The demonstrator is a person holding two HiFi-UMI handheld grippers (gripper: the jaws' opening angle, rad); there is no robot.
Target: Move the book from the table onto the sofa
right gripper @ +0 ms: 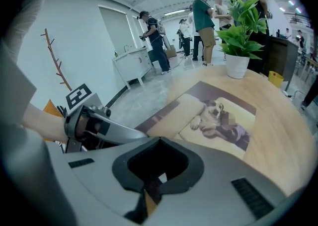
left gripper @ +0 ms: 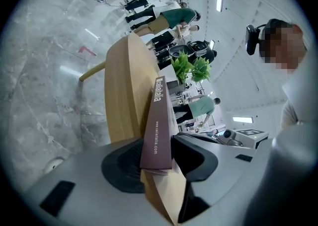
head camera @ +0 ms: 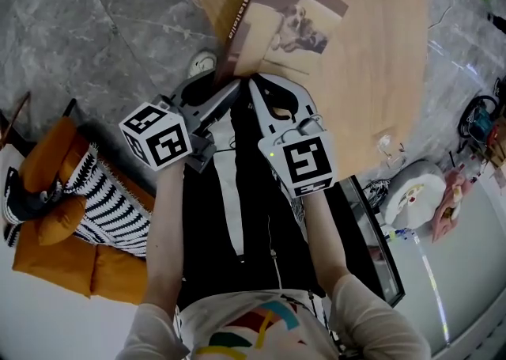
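The book [head camera: 285, 26], its cover showing a dog on a couch, lies on the round wooden table [head camera: 379, 73] with its brown spine at the left. My left gripper [head camera: 225, 85] is at the near spine corner. In the left gripper view the spine [left gripper: 156, 120] stands between both pads, and the left gripper [left gripper: 156, 143] is shut on it. My right gripper [head camera: 257, 81] sits at the book's near edge. In the right gripper view its tips meet, so the right gripper [right gripper: 159, 139] is shut, with the cover [right gripper: 218, 120] lying just beyond.
An orange sofa [head camera: 55, 255] with a striped cushion [head camera: 103, 200] stands on the floor to my left. A potted plant [right gripper: 241, 36] is on the table's far side. Several people [right gripper: 203, 16] stand in the background. A white appliance [head camera: 411, 192] lies on the floor at the right.
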